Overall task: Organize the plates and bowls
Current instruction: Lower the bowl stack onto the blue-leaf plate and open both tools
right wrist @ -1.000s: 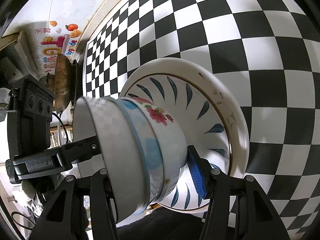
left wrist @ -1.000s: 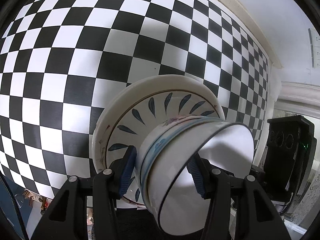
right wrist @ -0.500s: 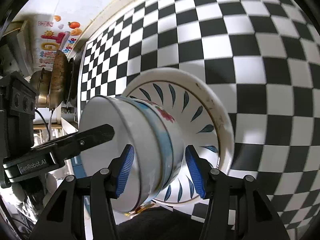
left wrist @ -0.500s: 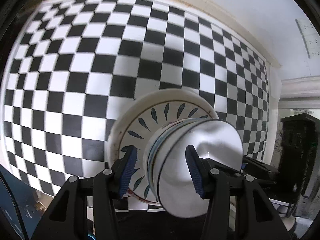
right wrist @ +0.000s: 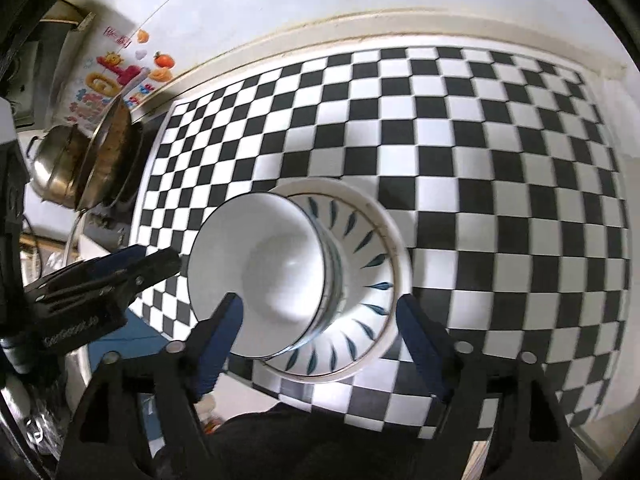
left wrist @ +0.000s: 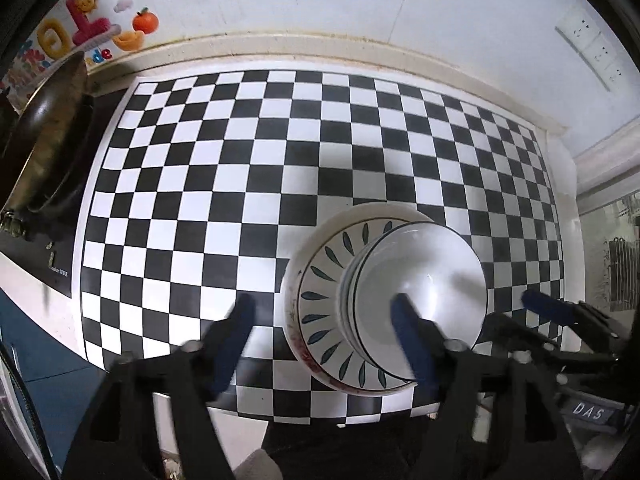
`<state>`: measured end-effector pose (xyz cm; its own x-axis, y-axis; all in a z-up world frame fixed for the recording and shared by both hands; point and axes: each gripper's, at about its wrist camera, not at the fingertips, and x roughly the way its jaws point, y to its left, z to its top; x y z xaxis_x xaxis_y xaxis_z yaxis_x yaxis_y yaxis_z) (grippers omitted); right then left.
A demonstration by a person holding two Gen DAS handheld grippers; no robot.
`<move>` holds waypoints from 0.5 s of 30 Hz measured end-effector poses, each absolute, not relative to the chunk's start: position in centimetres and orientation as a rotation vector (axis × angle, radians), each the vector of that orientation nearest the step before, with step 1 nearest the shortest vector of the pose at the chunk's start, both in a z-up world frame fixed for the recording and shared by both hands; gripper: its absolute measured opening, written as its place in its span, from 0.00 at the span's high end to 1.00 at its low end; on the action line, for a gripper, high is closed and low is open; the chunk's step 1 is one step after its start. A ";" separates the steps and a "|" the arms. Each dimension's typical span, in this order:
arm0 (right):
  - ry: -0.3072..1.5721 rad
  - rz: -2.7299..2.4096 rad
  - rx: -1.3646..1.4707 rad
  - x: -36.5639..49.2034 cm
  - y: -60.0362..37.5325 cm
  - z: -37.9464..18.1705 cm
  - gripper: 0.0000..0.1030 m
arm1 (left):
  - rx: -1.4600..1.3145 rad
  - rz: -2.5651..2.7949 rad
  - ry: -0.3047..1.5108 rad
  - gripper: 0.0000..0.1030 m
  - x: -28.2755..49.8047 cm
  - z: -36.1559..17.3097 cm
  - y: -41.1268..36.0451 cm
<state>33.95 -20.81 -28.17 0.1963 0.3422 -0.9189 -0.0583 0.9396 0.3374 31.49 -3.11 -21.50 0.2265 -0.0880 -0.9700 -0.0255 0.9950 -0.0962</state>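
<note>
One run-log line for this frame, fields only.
left gripper: open, jaws just opened, empty | right gripper: open, jaws just opened, empty | bowls: stacked on plate | plate: on checkered counter

Both wrist cameras look steeply down past their own fingers at the checkered counter (left wrist: 248, 168), from moderately near. Left view sits left of the stacked bowls (left wrist: 416, 292); right view sits right of them. Both share bowls, plate (right wrist: 372, 240), counter, back wall and pan (right wrist: 108, 152).

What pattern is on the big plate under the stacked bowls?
White with a ring of dark blue-green leaf strokes; the plate shows best in the right wrist view.
</note>
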 end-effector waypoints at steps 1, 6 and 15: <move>1.340 0.265 0.238 33.8 -20.8 -27.9 0.19 | -0.095 -0.041 1.333 0.30 31.4 -21.4 -3.0; 1.287 0.178 0.214 32.4 -20.4 -26.1 0.17 | -0.054 -0.059 1.264 0.17 30.3 -19.9 -3.3; 1.159 0.068 0.203 28.1 -19.4 -21.9 0.14 | 0.010 -0.092 1.135 0.17 26.6 -15.6 -3.0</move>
<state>28.12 -19.43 -21.91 0.4004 0.1577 -0.9027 0.0513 0.9797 0.1940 26.63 -2.98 -15.63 0.4184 -0.0685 -0.9057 0.0784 0.9962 -0.0391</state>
